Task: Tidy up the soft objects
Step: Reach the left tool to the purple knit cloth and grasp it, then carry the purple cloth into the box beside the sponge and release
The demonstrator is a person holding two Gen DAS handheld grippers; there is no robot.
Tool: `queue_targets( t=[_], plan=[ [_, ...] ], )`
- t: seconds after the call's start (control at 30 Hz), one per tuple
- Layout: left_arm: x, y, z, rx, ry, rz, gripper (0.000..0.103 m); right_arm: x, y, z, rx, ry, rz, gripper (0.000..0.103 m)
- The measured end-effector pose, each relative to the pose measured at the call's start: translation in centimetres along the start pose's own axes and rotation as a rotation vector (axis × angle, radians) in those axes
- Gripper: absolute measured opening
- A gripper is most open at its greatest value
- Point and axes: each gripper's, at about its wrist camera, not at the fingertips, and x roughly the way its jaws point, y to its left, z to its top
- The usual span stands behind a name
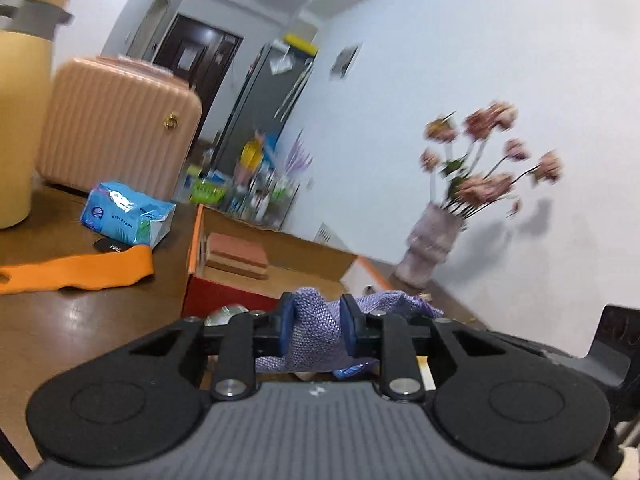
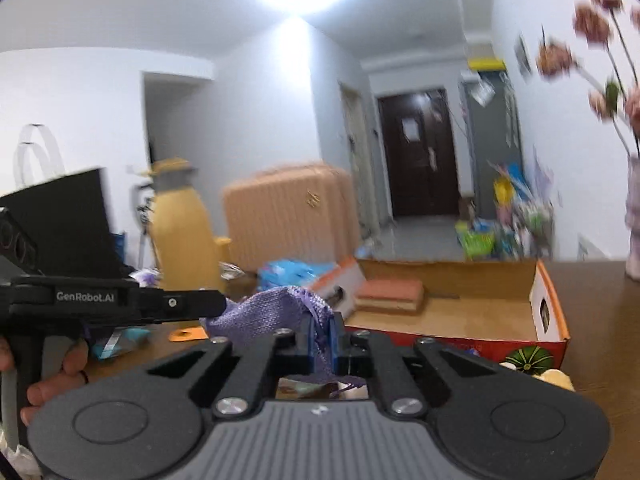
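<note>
A: Left wrist view. Left gripper [image 1: 316, 326] clamped on a purple mesh cloth [image 1: 316, 336], blue pads pressed into a thick fold of it. Cloth raised above the wooden table [image 1: 80, 320], just short of the open cardboard box [image 1: 304, 256]. Inside the box, a stack of folded orange-brown cloths [image 1: 236, 254]. Seen only from here: orange strip of fabric [image 1: 80, 270] flat on the table, blue tissue pack [image 1: 128, 214] behind it, whole vase of pink flowers [image 1: 430, 240] at the wall.

B: Right wrist view. Right gripper [image 2: 322, 338] pinched nearly flat on a thin edge of the same purple mesh cloth [image 2: 260, 312]; cloth spanning leftward to the tip of the left gripper [image 2: 218, 304]. Seen only from here: person's hand [image 2: 60, 368] wrapped around the left tool's handle, fingers curled at the trigger. Also a printed green squash on the box's [image 2: 556, 320] red front wall.

A: Pose?

B: Both tools pointed slightly downward, side by side, toward the box. Left tool entering from the left, roughly level.

A: Background?

B: Pink ribbed suitcase [image 2: 288, 216], yellow thermos jug [image 2: 184, 232]. Blurred; small item under the cloth possibly a wrapper, not resolvable.
</note>
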Motion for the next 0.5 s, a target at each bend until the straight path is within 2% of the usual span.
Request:
queue_targets(
  t=[0.1,0.17,0.23,0.27,0.3,0.33,0.4,0.5],
  plan=[
    [-3.9,-0.7,-4.6,-0.009,0.009,0.016,0.025,-3.9,2.4,-3.3,-0.035,0.020,0.067,0.007],
    [-4.9,-0.5,-7.6,-0.042,0.078,0.042,0.025,-5.4,3.8,-6.3,-0.044,0.088,0.093,0.008],
    [-5.8,-0.7,-10.2,-0.059,0.136,0.037,0.029,-6.7,4.7,-9.3,-0.056,0.151,0.089,0.015],
    [-6.3,-0.9,-10.9,-0.049,0.162,0.029,0.048,-7.4,4.8,-10.3,-0.058,0.155,0.087,0.018],
    [-7.0,-1.1,-11.2,-0.039,0.175,0.023,0.070,-8.2,4.6,-11.0,-0.042,0.167,0.092,0.032],
    [-7.9,-1.0,-11.3,-0.043,0.162,0.011,0.077,-8.7,4.2,-11.3,-0.006,0.194,0.104,0.045],
    [-9.3,-0.3,-10.7,-0.066,0.121,0.004,0.081,-10.0,3.2,-11.2,0.073,0.201,0.126,0.048],
    [-9.3,1.2,-9.9,-0.129,0.133,0.015,0.080,-11.2,1.8,-10.2,0.134,0.142,0.122,0.053]
  ],
)
